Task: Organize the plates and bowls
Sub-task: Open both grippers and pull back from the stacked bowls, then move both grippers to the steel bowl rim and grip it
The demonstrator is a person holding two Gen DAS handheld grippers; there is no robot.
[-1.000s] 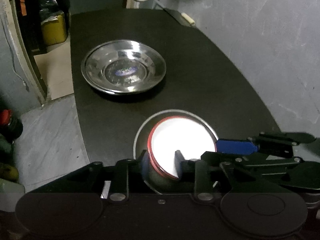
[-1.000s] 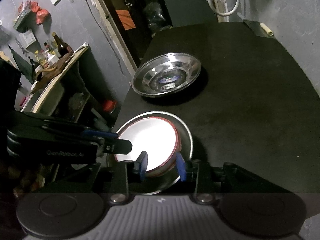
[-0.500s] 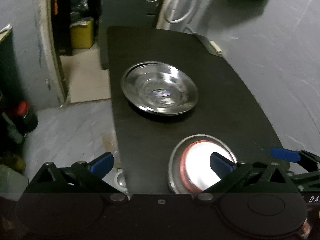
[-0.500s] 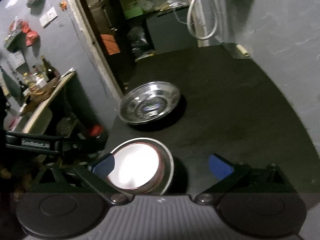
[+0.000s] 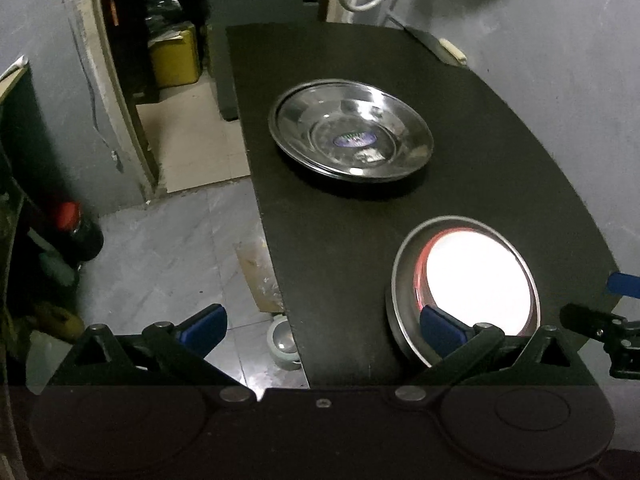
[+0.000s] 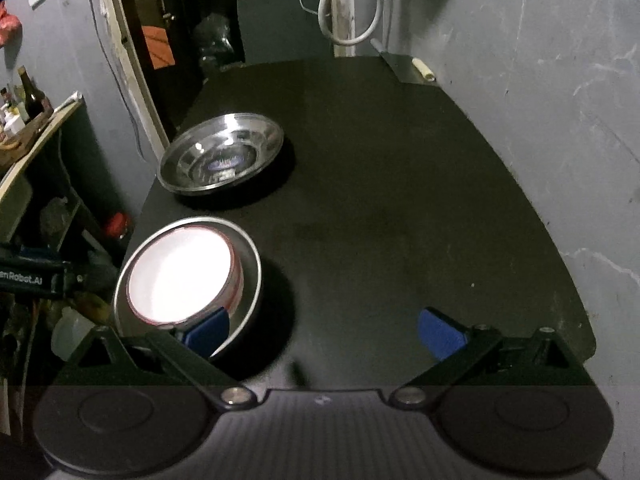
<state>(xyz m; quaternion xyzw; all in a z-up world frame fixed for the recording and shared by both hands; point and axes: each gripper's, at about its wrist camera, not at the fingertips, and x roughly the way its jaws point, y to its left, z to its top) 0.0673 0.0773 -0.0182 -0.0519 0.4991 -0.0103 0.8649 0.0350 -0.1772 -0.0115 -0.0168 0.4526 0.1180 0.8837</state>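
A white bowl with a red rim (image 5: 476,284) sits nested inside a steel bowl (image 5: 404,280) near the black table's front left edge. Farther back lies a wide steel dish (image 5: 352,132). My left gripper (image 5: 322,326) is open and holds nothing; its right pad (image 5: 440,328) hangs over the steel bowl's near rim and its left pad is over the floor. In the right wrist view the white bowl (image 6: 182,280) and steel bowl (image 6: 250,264) are at lower left, and the dish (image 6: 222,158) lies behind them. My right gripper (image 6: 324,332) is open and holds nothing.
The black table (image 6: 400,200) stands against a grey wall on the right. Its left edge drops to a tiled floor with a red-capped bottle (image 5: 70,220), a yellow container (image 5: 176,58) and a small cup (image 5: 284,342). A shelf with bottles (image 6: 28,100) stands at the left.
Both grippers were shut on the white bowl's rim and have opened wide and let go. The bowl now rests level in the steel bowl. Both grippers have drawn back, the left one sideways.
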